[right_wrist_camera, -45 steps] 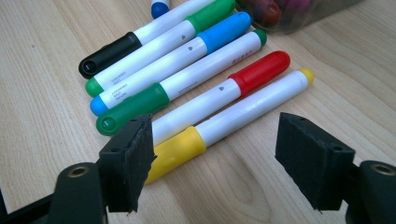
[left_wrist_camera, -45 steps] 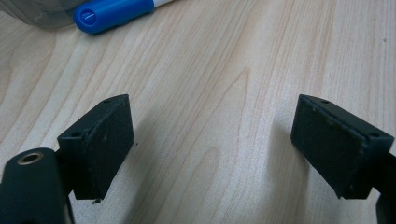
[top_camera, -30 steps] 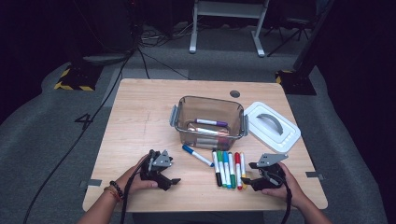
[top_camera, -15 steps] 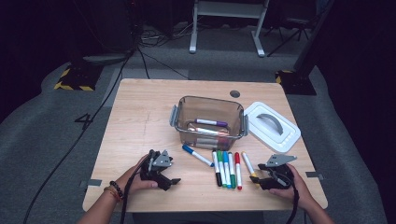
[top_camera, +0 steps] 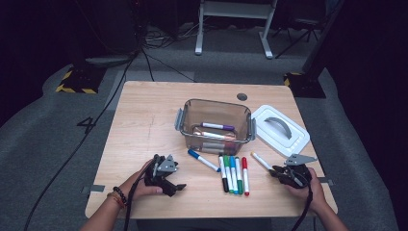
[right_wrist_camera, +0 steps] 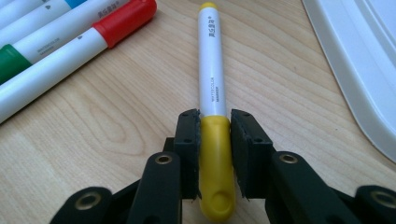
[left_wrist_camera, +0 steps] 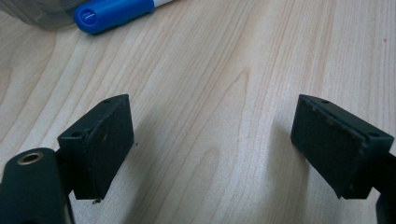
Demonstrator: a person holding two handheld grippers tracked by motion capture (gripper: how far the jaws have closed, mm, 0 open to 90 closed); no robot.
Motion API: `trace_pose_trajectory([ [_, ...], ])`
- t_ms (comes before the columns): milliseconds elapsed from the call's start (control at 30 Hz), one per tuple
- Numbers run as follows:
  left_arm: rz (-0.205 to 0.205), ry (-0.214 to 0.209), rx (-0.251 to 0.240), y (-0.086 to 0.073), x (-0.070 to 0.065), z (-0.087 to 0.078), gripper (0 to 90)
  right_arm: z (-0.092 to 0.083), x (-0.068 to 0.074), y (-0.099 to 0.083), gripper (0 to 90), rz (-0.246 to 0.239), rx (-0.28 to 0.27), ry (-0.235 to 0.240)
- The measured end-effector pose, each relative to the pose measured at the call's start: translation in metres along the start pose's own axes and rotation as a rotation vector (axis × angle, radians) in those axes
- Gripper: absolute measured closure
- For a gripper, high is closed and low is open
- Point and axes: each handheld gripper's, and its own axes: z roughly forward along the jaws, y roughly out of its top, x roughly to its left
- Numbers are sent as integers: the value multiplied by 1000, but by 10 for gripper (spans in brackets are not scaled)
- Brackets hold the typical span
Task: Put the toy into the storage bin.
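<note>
A yellow-capped marker [top_camera: 260, 160] [right_wrist_camera: 211, 70] lies on the wooden table [top_camera: 144, 130], right of a row of several markers [top_camera: 234, 173]. My right gripper [top_camera: 275, 171] [right_wrist_camera: 215, 123] is shut on its yellow cap; the jaws have just been closing, and their pads press the cap from both sides. My left gripper [top_camera: 177, 186] [left_wrist_camera: 212, 140] rests at the front left of the table. It is open, with bare wood between its jaws. A blue-capped marker [top_camera: 203, 160] [left_wrist_camera: 112, 14] lies ahead of it.
A clear plastic bin [top_camera: 216, 102] at mid-table holds a few markers. Its white lid [top_camera: 281, 130] lies to the right, close to my right gripper. A red-capped marker [right_wrist_camera: 93, 35] is the nearest of the row. A round hole [top_camera: 242, 96] is in the far tabletop.
My right gripper has shifted a little to the right along the table's front and closed on the yellow marker's cap. The left hand has stayed put.
</note>
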Motion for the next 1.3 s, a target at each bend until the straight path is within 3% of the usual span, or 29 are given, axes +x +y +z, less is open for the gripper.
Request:
trace_pose_trajectory([
  [233,-1,0,0,0,0,0,136,0,-3,1,742,-18,-3,-28],
  [467,0,0,0,0,0,0,136,-13,-7,4,742,-5,-63,-47],
  [667,0,-1,0,0,0,0,136,-24,-11,8,742,-1,-112,-34],
  [900,-1,-1,0,0,0,0,136,-46,-19,16,742,7,-188,-44],
  [1067,-1,0,0,0,0,0,136,-59,-27,27,742,0,-231,-50],
  [1300,0,0,0,0,0,0,136,-69,-24,50,742,-50,-265,-57],
])
